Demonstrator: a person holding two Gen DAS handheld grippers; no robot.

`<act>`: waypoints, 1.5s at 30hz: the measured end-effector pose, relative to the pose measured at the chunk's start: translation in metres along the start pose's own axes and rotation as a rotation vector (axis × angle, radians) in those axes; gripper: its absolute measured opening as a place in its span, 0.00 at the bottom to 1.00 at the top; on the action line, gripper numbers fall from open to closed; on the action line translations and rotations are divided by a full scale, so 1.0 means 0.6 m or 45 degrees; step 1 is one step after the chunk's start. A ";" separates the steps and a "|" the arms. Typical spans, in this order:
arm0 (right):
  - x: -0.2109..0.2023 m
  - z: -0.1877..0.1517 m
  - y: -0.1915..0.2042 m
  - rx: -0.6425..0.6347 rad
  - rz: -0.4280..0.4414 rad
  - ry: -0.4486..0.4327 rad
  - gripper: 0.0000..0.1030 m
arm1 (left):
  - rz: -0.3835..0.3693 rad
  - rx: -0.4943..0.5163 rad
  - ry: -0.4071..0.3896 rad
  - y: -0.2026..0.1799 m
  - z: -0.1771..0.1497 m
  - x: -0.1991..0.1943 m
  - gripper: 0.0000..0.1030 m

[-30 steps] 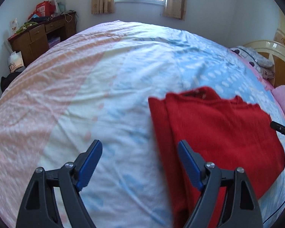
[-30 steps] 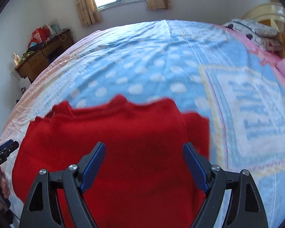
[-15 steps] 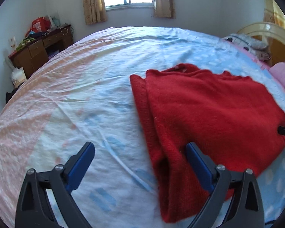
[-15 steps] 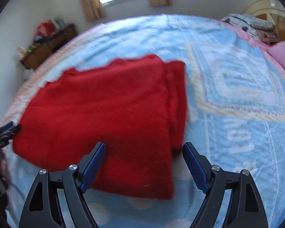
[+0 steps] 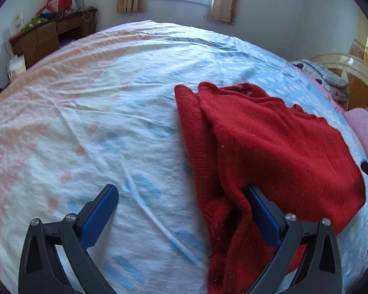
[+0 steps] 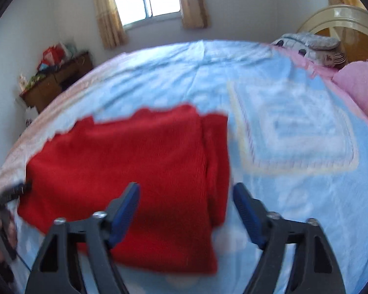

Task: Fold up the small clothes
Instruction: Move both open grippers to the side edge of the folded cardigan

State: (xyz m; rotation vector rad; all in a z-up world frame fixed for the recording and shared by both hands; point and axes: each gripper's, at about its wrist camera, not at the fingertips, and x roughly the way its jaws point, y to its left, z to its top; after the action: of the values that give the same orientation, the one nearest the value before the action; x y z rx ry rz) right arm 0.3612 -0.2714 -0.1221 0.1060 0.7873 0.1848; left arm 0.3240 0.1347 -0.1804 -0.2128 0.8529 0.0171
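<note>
A red knit sweater (image 5: 269, 147) lies folded on the bed, sleeves tucked along its sides. My left gripper (image 5: 181, 205) is open at its near left corner; the right finger (image 5: 260, 210) sits under a lifted fold of the knit and the left finger rests over bare sheet. In the right wrist view the sweater (image 6: 135, 166) lies flat. My right gripper (image 6: 186, 208) is open over its near right part, with the sweater's right edge between the fingers. This view is blurred.
The bed (image 5: 98, 122) has a pale pink, white and blue sheet. A wooden desk (image 5: 49, 36) with clutter stands at the far left wall. Pillows (image 6: 311, 44) and a pink blanket (image 6: 360, 85) lie by the headboard at the right.
My left gripper has moved in so its right finger now slips under the sweater's near left corner. My right gripper has shifted right, toward the sweater's right edge. Both stay open.
</note>
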 end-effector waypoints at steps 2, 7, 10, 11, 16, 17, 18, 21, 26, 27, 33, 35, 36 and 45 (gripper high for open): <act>0.020 0.026 -0.016 0.077 0.037 0.026 0.51 | 0.002 0.005 -0.014 -0.003 -0.003 -0.002 1.00; 0.104 0.070 -0.036 0.124 0.026 0.122 0.43 | 0.009 0.006 -0.047 -0.004 -0.009 -0.006 1.00; 0.137 0.074 -0.037 0.134 0.026 0.171 0.26 | -0.006 -0.005 -0.048 0.000 -0.009 -0.006 1.00; 0.135 0.076 -0.034 0.116 0.009 0.148 0.19 | -0.005 -0.004 -0.050 0.000 -0.009 -0.006 1.00; 0.112 0.075 -0.016 0.016 -0.099 0.066 0.13 | 0.012 0.007 -0.054 0.000 -0.008 -0.005 1.00; 0.115 0.075 -0.019 0.017 -0.122 0.067 0.13 | 0.011 0.005 -0.055 -0.001 -0.008 -0.005 1.00; 0.118 0.073 -0.023 0.029 -0.135 0.071 0.13 | 0.013 0.007 -0.056 -0.001 -0.008 -0.004 1.00; 0.135 0.063 -0.030 0.031 -0.134 0.103 0.14 | 0.018 0.011 -0.051 -0.003 -0.007 -0.002 1.00; 0.093 0.067 -0.019 0.072 -0.113 0.063 0.45 | 0.016 0.009 -0.054 -0.004 -0.007 -0.001 1.00; 0.071 0.065 -0.012 0.090 -0.061 0.032 0.53 | 0.017 0.010 -0.055 -0.004 -0.007 -0.001 1.00; 0.014 0.023 0.104 -0.073 0.124 0.011 0.56 | 0.016 0.009 -0.055 -0.004 -0.008 -0.002 1.00; 0.014 -0.003 0.152 -0.153 0.196 0.044 0.56 | 0.013 0.008 -0.056 -0.004 -0.009 -0.002 1.00; 0.019 -0.020 0.180 -0.198 0.232 0.071 0.56 | 0.010 0.005 -0.057 -0.003 -0.010 -0.003 1.00; 0.051 -0.108 0.255 -0.400 0.146 0.109 0.60 | 0.005 0.005 -0.064 -0.004 -0.017 -0.012 1.00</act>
State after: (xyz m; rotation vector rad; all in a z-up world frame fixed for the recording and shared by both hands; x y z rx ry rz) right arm 0.3170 -0.1140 -0.1637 -0.1550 0.8288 0.4216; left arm 0.3119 0.1308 -0.1813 -0.2058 0.8036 0.0244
